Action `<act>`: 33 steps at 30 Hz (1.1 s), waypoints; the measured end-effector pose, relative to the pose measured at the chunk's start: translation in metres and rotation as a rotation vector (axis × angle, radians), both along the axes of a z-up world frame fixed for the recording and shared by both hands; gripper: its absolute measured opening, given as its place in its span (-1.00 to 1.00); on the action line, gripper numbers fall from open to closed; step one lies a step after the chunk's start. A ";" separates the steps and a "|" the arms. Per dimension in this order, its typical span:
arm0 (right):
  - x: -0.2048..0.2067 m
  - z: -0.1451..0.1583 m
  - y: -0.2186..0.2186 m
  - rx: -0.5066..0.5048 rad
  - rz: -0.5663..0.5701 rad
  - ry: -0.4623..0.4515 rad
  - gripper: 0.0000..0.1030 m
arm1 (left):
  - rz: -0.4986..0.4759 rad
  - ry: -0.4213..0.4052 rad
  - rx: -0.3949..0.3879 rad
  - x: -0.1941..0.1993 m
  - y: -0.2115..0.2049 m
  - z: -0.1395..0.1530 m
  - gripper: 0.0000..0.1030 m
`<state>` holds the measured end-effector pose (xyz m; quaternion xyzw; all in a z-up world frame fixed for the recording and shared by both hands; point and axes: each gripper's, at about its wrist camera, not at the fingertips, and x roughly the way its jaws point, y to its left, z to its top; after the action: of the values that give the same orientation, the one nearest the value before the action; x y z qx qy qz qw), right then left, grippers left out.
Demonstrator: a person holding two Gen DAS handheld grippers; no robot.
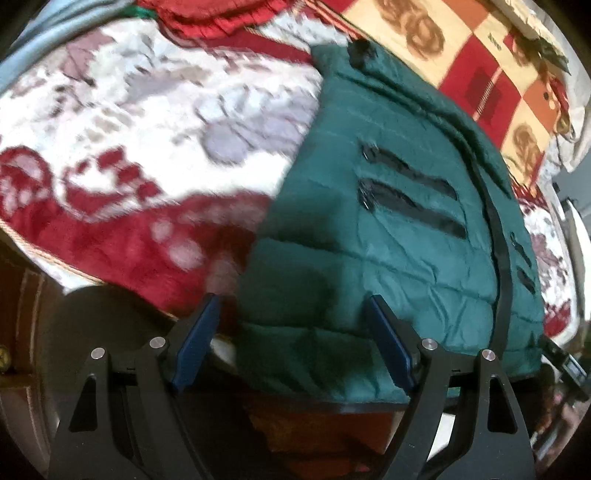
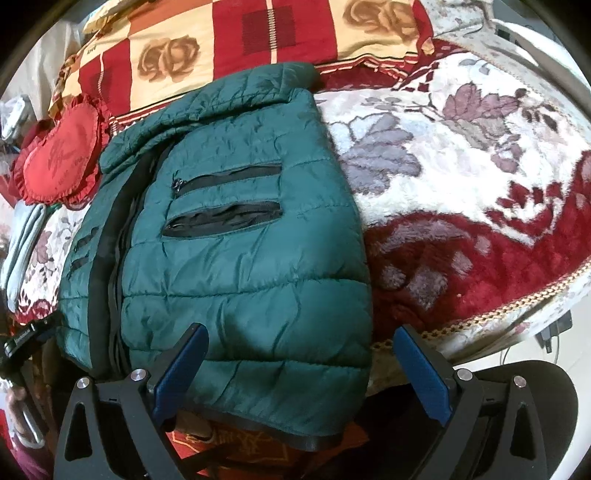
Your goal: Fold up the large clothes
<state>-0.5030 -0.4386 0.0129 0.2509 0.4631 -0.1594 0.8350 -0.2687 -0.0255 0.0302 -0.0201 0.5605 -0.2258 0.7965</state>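
We find the green quilted jacket lying flat on the flowered blanket, its zip front up and its hem hanging slightly past the near edge of the bed. No sleeves show at its sides; we judge them already folded under or in, leaving a narrow panel. The left gripper stands over the hem's left corner with jaws spread wide, nothing between them. The right gripper stands over the hem's right portion, jaws likewise spread and empty. We judge this paired stance at the two hem corners to be preparation for taking the bottom edge and carrying it up toward the collar. A patchwork quilt and a red frilled cushion lie beyond the collar, close enough to crowd the fold. The left view is blurred.
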 end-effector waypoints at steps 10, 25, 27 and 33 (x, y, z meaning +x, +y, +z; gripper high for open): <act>0.006 0.000 0.014 0.062 0.134 -0.019 0.48 | -0.062 0.011 0.035 -0.007 -0.010 -0.009 0.58; 0.017 0.006 0.018 0.078 0.229 -0.045 -0.22 | -0.063 -0.001 0.060 -0.008 -0.020 -0.016 0.58; 0.019 -0.001 0.016 0.106 0.219 -0.030 -0.18 | -0.065 0.016 0.052 -0.007 -0.018 -0.019 0.58; 0.019 -0.005 0.019 0.101 0.240 -0.036 -0.27 | -0.076 0.056 0.009 -0.005 -0.011 -0.021 0.39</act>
<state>-0.4840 -0.4192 0.0083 0.2385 0.4822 -0.0304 0.8424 -0.2738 -0.0365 0.0090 -0.0014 0.5840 -0.2526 0.7715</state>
